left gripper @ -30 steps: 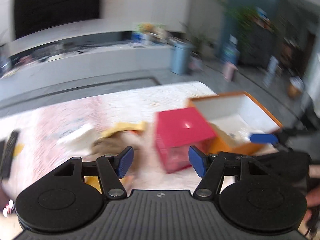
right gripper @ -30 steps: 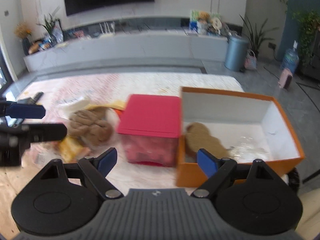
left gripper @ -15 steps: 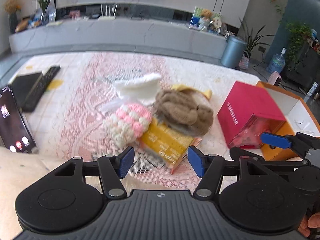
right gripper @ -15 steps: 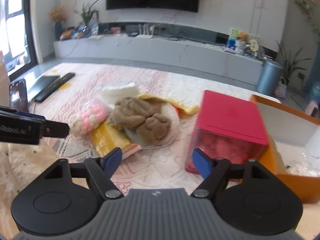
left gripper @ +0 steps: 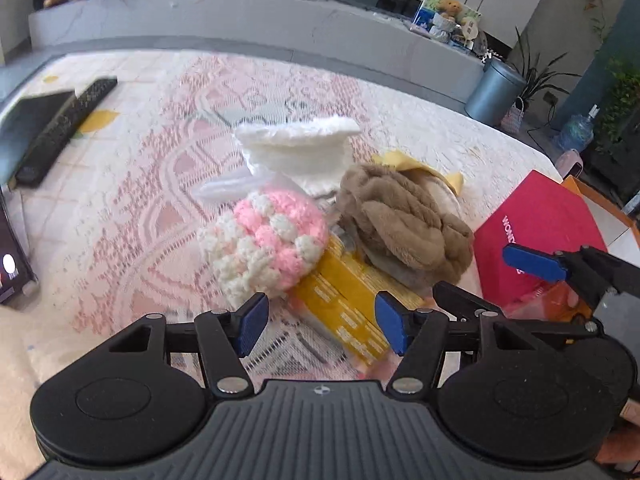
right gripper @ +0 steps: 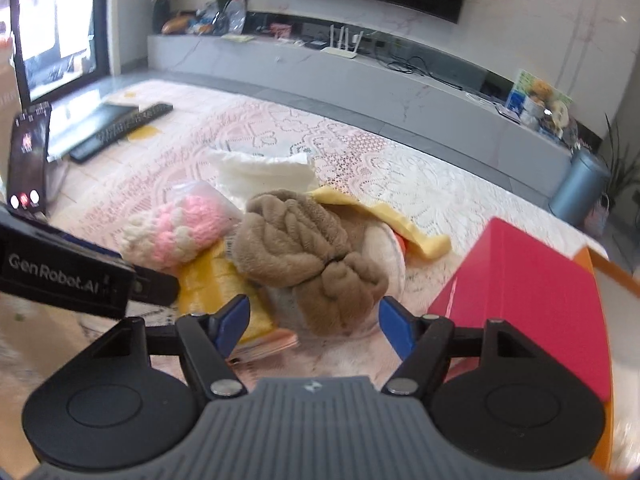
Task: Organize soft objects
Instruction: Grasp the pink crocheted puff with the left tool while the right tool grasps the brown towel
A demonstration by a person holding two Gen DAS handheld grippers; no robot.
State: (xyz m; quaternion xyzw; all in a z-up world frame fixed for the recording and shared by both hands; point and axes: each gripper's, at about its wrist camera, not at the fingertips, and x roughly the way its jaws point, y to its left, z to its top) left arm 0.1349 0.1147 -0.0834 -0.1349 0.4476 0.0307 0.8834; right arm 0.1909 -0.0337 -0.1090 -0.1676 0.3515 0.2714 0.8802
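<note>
A pile of soft things lies on the lace-covered table: a pink-and-white knitted ball, a brown plush item, a white fluffy item and a yellow cloth. A yellow packet lies under them. My left gripper is open and empty, just short of the knitted ball. My right gripper is open and empty, its jaws either side of the brown plush's near end.
A red box stands right of the pile, with an orange box behind it. A remote, a dark tablet and a phone lie at the table's left. The right gripper's finger shows in the left view.
Both grippers swung left from the orange and red boxes to the pile and moved closer to it. Both stayed open and empty.
</note>
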